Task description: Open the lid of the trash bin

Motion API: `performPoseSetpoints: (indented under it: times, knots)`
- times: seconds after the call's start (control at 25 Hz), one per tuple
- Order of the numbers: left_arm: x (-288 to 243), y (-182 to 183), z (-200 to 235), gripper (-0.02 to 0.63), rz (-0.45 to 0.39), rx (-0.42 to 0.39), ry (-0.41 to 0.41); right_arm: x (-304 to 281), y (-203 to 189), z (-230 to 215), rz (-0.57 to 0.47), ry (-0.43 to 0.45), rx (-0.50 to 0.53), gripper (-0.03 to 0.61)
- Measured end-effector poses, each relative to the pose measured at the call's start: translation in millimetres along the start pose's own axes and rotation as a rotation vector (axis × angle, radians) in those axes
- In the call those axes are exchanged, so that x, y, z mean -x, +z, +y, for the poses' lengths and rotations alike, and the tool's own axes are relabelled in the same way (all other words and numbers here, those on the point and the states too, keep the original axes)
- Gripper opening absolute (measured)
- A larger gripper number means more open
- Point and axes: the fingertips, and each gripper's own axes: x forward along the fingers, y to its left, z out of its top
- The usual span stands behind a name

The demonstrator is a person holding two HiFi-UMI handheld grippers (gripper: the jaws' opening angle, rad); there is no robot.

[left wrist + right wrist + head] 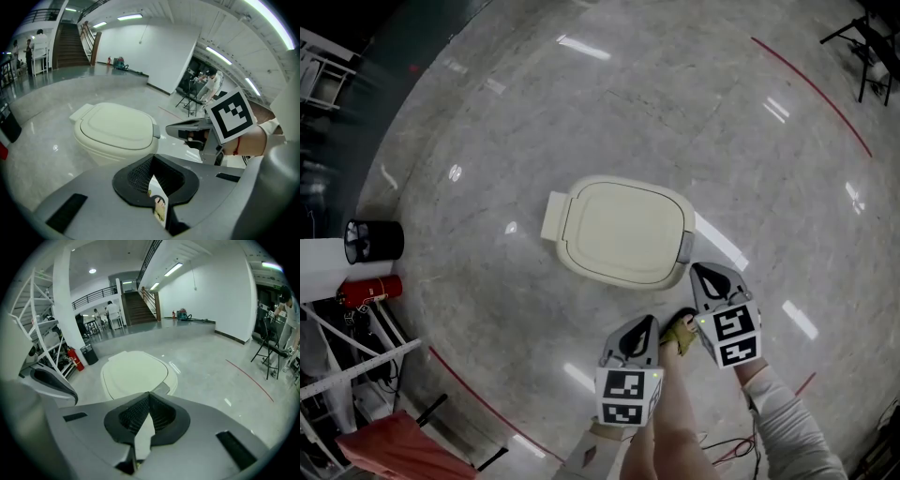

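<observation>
Bin: cream plastic trash bin (581, 267), a rounded square, standing on the glossy grey stone floor (581, 103).
Lid: smooth, slightly domed lid (626, 225), lying shut, with a grey tab (685, 247) at its near edge.
Right gripper (707, 274): jaws pressed together and empty, tips just beside the tab.
Left gripper (645, 324): jaws together and empty, near the bin and clear of it.

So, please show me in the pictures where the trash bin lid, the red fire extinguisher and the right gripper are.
trash bin lid (623, 228), head view, middle of its cream top.
fire extinguisher (373, 290), head view, its red body.
right gripper (701, 272), head view, the jaw tips.
</observation>
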Motion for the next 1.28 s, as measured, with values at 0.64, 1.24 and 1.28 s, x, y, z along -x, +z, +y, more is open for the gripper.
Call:
performPoseSetpoints:
  times: [0.64,1.24,1.28]
  knots:
    - [-14,-11,8,0.005,0.024,-0.005,-0.014,-32,-18,-2,0.056,-0.011,0.032,-0.002]
    - [-12,-16,7,0.005,0.043,0.000,-0.014,-36,-23,-4,0.086,0.017,0.041,-0.002]
    - [-12,-17,7,0.005,0.044,-0.002,-0.015,-36,-23,-4,0.089,0.017,0.037,0.000]
